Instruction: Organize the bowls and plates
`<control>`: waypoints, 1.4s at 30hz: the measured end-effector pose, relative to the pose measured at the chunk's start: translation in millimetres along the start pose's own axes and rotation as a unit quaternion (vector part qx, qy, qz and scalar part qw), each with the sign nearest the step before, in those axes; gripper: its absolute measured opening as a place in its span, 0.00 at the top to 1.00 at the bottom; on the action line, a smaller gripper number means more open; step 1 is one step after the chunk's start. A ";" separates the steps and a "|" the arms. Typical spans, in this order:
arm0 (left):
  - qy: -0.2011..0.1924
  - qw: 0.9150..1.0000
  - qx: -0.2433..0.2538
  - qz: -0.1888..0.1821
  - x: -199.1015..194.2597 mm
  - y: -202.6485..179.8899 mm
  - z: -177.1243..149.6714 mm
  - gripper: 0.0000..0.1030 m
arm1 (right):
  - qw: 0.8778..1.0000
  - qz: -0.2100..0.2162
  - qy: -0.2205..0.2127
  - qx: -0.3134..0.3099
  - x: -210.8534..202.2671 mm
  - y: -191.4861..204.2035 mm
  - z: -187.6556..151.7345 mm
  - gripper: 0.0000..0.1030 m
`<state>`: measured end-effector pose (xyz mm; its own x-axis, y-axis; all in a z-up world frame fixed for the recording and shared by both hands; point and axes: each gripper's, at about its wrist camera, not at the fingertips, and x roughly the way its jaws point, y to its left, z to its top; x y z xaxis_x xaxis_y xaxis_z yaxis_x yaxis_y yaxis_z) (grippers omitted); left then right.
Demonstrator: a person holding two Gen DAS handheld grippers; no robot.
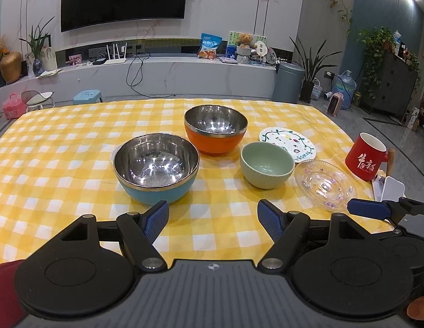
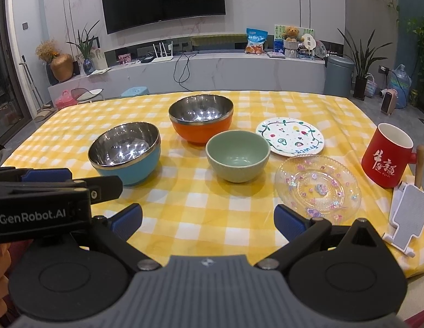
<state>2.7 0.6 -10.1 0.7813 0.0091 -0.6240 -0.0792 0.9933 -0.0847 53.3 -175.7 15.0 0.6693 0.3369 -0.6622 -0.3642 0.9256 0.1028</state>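
Observation:
On the yellow checked tablecloth (image 1: 61, 150) stand a blue steel-lined bowl (image 1: 156, 168) (image 2: 124, 153), an orange steel-lined bowl (image 1: 215, 128) (image 2: 201, 117) and a green ceramic bowl (image 1: 266, 164) (image 2: 237, 155). A painted white plate (image 1: 287, 143) (image 2: 290, 135) lies behind a clear glass plate (image 1: 325, 184) (image 2: 317, 188). My left gripper (image 1: 213, 220) is open and empty, just short of the blue bowl. My right gripper (image 2: 208, 220) is open and empty, in front of the green bowl and glass plate.
A red mug (image 1: 366, 155) (image 2: 387, 154) and a white phone stand (image 2: 406, 221) sit at the table's right edge. The left gripper's body (image 2: 42, 191) shows at left in the right wrist view. Behind the table are a TV cabinet, stools and plants.

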 end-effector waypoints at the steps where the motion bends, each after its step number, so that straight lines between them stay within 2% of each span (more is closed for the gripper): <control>1: 0.000 1.000 0.000 0.000 0.1 -0.3 -0.2 0.16 | 1.000 -0.001 -0.001 0.000 -0.1 0.0 0.0 0.03; 12: -0.002 1.000 0.003 0.004 0.4 -2.2 0.7 0.16 | 1.000 -0.004 -0.001 -0.003 0.2 0.4 1.8 0.03; 18: -0.007 1.000 0.003 0.004 -3.0 -4.3 10.9 0.16 | 1.000 -0.006 -0.009 0.011 -6.4 -12.9 7.4 0.03; 25: -0.037 0.999 -0.022 0.013 -16.6 0.5 42.6 0.16 | 0.998 -0.030 -0.030 0.044 -24.5 -43.4 27.3 0.03; 30: -0.048 0.998 -0.029 0.020 -17.2 12.3 65.1 0.16 | 0.995 -0.019 -0.039 0.089 -33.2 -69.0 48.6 0.03; 34: -0.050 0.997 -0.037 0.056 -7.7 29.8 80.9 0.16 | 0.991 0.001 -0.046 0.122 -34.0 -81.2 69.1 0.03; 39: -0.012 0.993 -0.038 0.110 23.9 59.2 102.4 0.16 | 0.991 0.036 -0.048 0.118 -15.8 -69.1 103.5 0.04; 42: 0.010 0.991 -0.059 0.121 47.9 82.5 108.1 0.16 | 0.990 0.064 -0.033 0.117 8.2 -54.7 124.2 0.09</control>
<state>100.6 95.5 37.0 0.7179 0.2414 -0.6530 -0.3353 0.9419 -0.0204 159.1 -202.1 96.1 0.6714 0.4579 -0.5827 -0.2943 0.8864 0.3574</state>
